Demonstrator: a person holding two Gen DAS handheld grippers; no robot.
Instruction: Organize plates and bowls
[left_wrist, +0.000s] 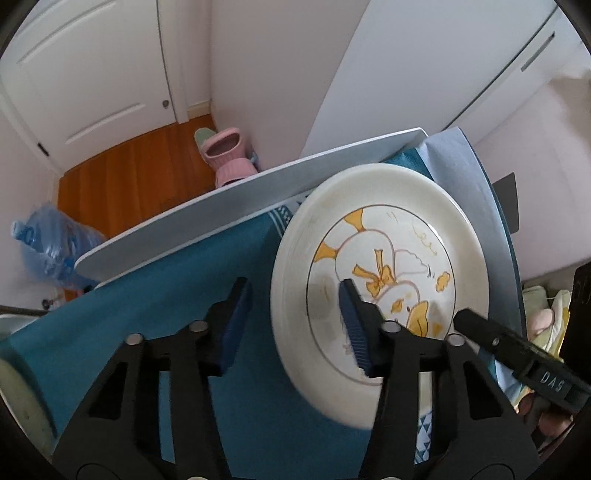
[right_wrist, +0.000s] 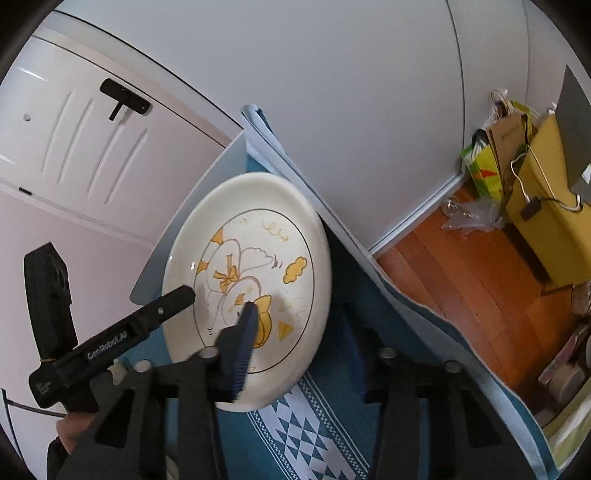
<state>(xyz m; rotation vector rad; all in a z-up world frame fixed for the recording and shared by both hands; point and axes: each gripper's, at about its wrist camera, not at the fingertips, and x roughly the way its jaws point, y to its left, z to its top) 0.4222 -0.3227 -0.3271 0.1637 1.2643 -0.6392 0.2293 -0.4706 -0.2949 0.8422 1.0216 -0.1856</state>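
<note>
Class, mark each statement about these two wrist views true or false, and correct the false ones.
1. The plate bears a yellow cartoon drawing. True.
2. The plate rests on a red cloth. False: the cloth is teal.
3. The plate's rim lies between the jaws of both the left gripper and the right gripper. True.
4. A bowl sits on the plate. False: nothing lies on it.

Teal patterned tablecloth (left_wrist: 155, 325) covers a white table (left_wrist: 229, 214). Wood floor (left_wrist: 122, 173) beyond; pink slippers (left_wrist: 227, 155) by the wall, blue water jug (left_wrist: 48, 247) left. Yellow bags (right_wrist: 543, 192) near baseboard.
</note>
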